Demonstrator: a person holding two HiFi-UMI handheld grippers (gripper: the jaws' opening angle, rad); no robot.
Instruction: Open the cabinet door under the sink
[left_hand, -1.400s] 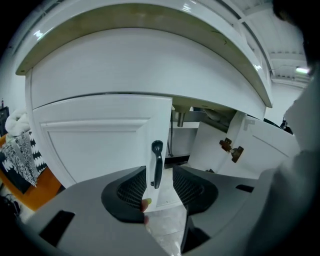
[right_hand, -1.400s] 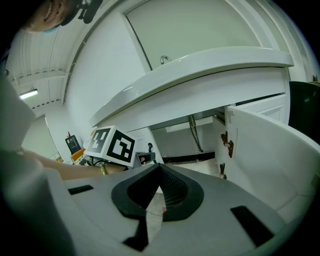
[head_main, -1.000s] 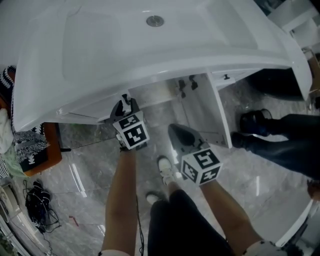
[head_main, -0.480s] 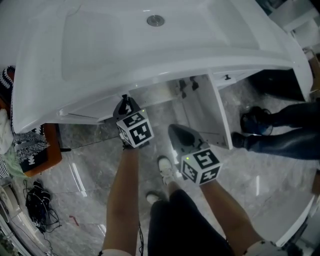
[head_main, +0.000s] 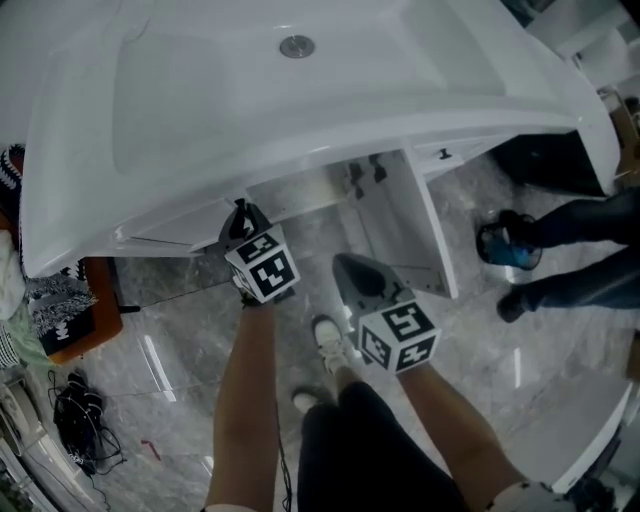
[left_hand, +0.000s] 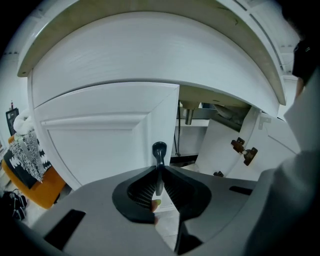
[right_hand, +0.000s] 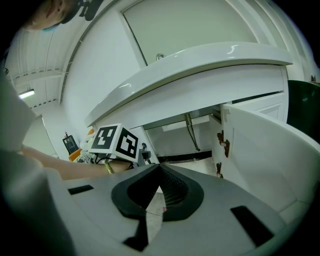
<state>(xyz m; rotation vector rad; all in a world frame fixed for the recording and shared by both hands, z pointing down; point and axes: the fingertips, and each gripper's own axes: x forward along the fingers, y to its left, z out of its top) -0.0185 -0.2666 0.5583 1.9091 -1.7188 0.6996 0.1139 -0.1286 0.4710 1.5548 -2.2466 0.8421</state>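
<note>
The white cabinet under the sink (head_main: 200, 110) has two doors. Its left door (left_hand: 95, 135) is closed and carries a dark handle (left_hand: 159, 150) near its right edge. My left gripper (left_hand: 160, 170) has just been closing its jaws, and both pads now press on that handle. From the head view, the left gripper (head_main: 240, 212) reaches in under the sink rim. The right door (head_main: 405, 225) stands swung open. My right gripper (head_main: 345, 265) hovers in front of the opening, shut and empty (right_hand: 159, 167).
A drain pipe (right_hand: 191, 131) hangs inside the open cabinet. Another person's legs and dark shoes (head_main: 510, 245) stand at the right on the marble floor. An orange stool with patterned cloth (head_main: 60, 300) sits left. My own white shoe (head_main: 330, 340) is below the grippers.
The left gripper's jaws have closed onto the left door's handle. The bystander's feet at the right have shifted. The right gripper has not moved.
</note>
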